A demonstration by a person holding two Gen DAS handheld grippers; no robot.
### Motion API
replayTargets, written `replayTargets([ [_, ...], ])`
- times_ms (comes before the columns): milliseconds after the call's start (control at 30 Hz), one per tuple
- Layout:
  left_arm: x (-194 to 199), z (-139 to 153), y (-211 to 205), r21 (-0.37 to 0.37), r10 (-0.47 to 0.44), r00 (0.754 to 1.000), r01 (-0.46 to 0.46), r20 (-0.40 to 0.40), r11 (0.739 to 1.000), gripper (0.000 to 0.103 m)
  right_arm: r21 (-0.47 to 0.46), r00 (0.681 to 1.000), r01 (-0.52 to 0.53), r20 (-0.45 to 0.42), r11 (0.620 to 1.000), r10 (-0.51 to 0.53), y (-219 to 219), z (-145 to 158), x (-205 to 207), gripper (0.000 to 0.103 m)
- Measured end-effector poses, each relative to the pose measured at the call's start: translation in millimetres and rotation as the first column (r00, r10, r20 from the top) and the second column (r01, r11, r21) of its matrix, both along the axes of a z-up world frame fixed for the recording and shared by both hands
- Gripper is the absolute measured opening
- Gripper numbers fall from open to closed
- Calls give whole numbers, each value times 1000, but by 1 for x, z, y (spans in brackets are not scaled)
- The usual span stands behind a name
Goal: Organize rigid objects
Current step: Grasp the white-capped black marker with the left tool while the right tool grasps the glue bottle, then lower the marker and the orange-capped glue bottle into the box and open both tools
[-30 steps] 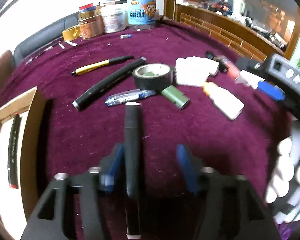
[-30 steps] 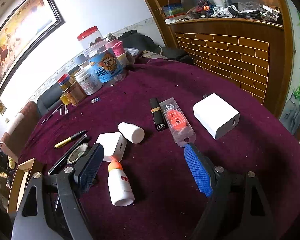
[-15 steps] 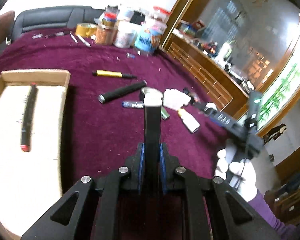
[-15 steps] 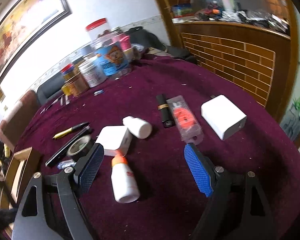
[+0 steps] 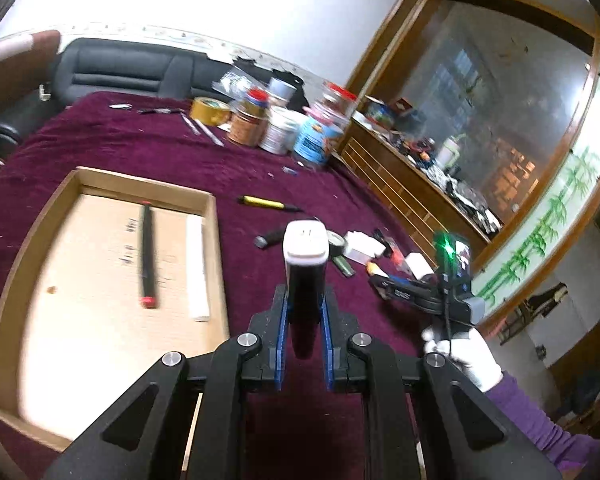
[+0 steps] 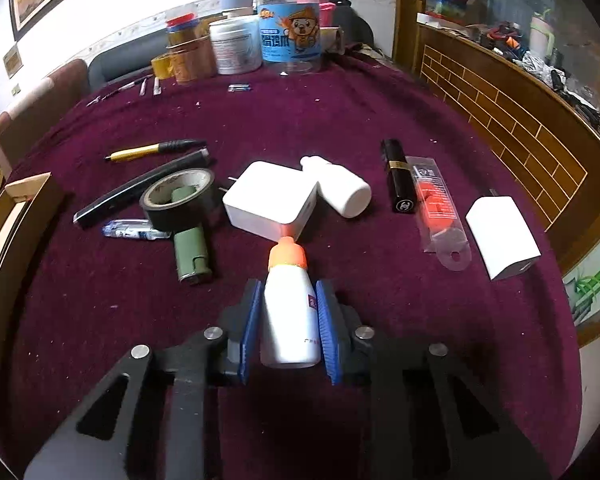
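Purple cloth [image 6: 340,120] covers the whole table I'm working over. My left gripper [image 5: 303,322] is clamped on a black marker [image 5: 305,280] with a white end cap, its blue pads [image 5: 283,332] pressed against both sides of the barrel, which points away from the camera and is lifted above the cloth. Just to its left lies the cardboard tray [image 5: 16,264], and inside it I see a black pen [image 5: 146,256] with a red tip and, beside it, a white stick [image 5: 197,268]; both are blurred.

My right gripper [image 6: 288,316] has its pads on either side of a white bottle [image 6: 290,320] with an orange cap [image 6: 287,254]. The pads sit against the bottle's body, so I read it as gripped, with the bottle lying on the cloth, cap pointing away. The cap touches the near corner of a white charger [image 6: 270,200].

Left of the charger a tape roll [image 6: 178,198] rests partly on a green lighter [image 6: 192,248]. A black tube [image 6: 140,188] and a yellow pen [image 6: 152,150] lie beyond the roll. To the right are a lipstick [image 6: 398,176], a clear packet [image 6: 436,208] with orange contents, and a second white charger [image 6: 502,236], apart from the rest. Jars [image 6: 288,36] stand at the far edge.
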State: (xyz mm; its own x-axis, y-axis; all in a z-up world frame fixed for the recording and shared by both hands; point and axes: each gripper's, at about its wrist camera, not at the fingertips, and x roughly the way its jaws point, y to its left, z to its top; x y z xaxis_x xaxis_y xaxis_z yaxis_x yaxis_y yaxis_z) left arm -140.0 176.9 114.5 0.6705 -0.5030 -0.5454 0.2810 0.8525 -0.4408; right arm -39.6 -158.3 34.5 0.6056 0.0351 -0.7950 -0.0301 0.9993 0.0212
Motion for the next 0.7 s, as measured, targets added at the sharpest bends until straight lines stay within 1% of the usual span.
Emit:
replayTargets([
  [100, -2, 1, 23, -7, 41, 999, -41, 5, 999, 12, 43, 1000, -12, -9, 999, 13, 0, 5, -5, 24],
  [167, -2, 1, 43, -7, 73, 997, -73, 6, 997, 12, 92, 1000, -21, -11, 996, 22, 1, 12, -9, 24],
  [267, 0, 0, 68, 5, 116, 993, -116, -3, 993, 12, 177, 998, -59, -1, 982, 60, 10, 27, -13, 25],
  [367, 7, -4, 85, 34, 151, 988, -150, -19, 988, 12, 258, 993, -119, 12, 959, 120, 31, 41, -15, 25],
  [433, 14, -7, 96, 57, 168, 985, -166, -35, 984, 12, 302, 985, -170, 15, 938, 174, 54, 48, -13, 25],
  [500, 31, -12, 104, 85, 167, 983, -161, -71, 983, 12, 345, 974, -215, 11, 914, 225, 77, 53, -11, 25],
  [567, 45, -18, 109, 101, 169, 980, -159, -107, 982, 12, 397, 956, -269, 3, 877, 292, 110, 58, -7, 25],
  [600, 54, -21, 109, 114, 164, 978, -150, -128, 982, 12, 413, 951, -282, -1, 866, 309, 119, 58, -6, 25],
  [633, 66, -27, 109, 129, 153, 976, -134, -155, 983, 12, 442, 940, -303, -9, 844, 342, 136, 58, -2, 25],
  [700, 79, -34, 110, 149, 157, 971, -131, -182, 980, 12, 466, 924, -327, -23, 822, 381, 162, 57, 3, 25],
])
